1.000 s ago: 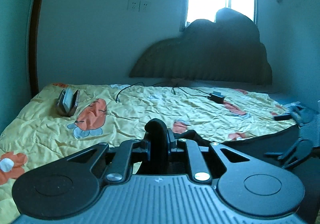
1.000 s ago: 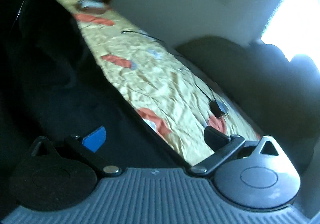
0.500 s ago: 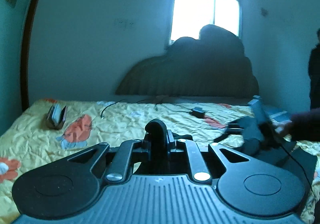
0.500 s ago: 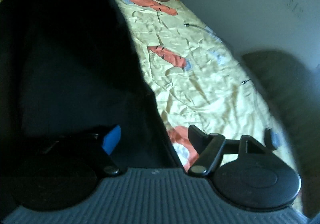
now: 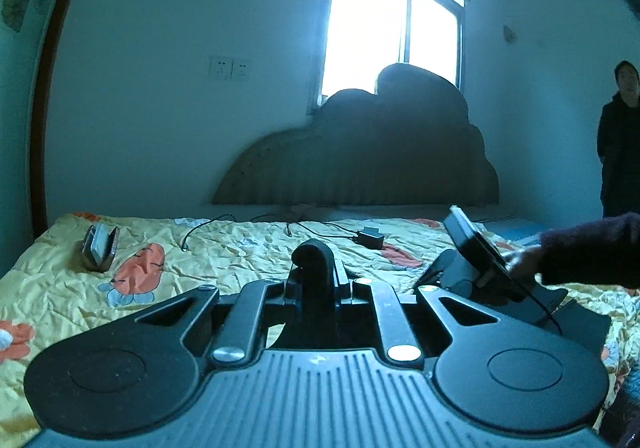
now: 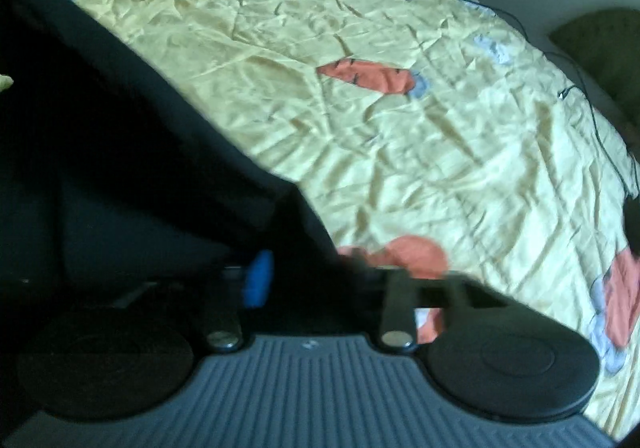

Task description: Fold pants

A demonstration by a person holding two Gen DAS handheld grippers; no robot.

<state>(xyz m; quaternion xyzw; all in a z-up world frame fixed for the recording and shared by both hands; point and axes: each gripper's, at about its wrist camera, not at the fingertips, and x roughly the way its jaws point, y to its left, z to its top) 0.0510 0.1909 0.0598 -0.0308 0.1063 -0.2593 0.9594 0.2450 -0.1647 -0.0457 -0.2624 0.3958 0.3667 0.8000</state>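
Left wrist view looks low toward the headboard (image 5: pixel 360 164); right wrist view tilts down close; both share the yellow bedsheet (image 6: pixel 400 136)

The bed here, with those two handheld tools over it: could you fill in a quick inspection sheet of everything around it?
Surface: bed with a wrinkled yellow sheet printed with orange carrots.
Job's things: black pants, draped from the upper left down to the right tool.
Clutter: a phone in a brown case, standing on its edge on the sheet.
Grippers: left tool shut, fingers together; right tool blurred, seemingly shut on the pants.
Cables: a black cable and a black power adapter on the sheet near the headboard.
Surroundings: dark headboard, bright window, wall sockets, a bystander by the far wall.
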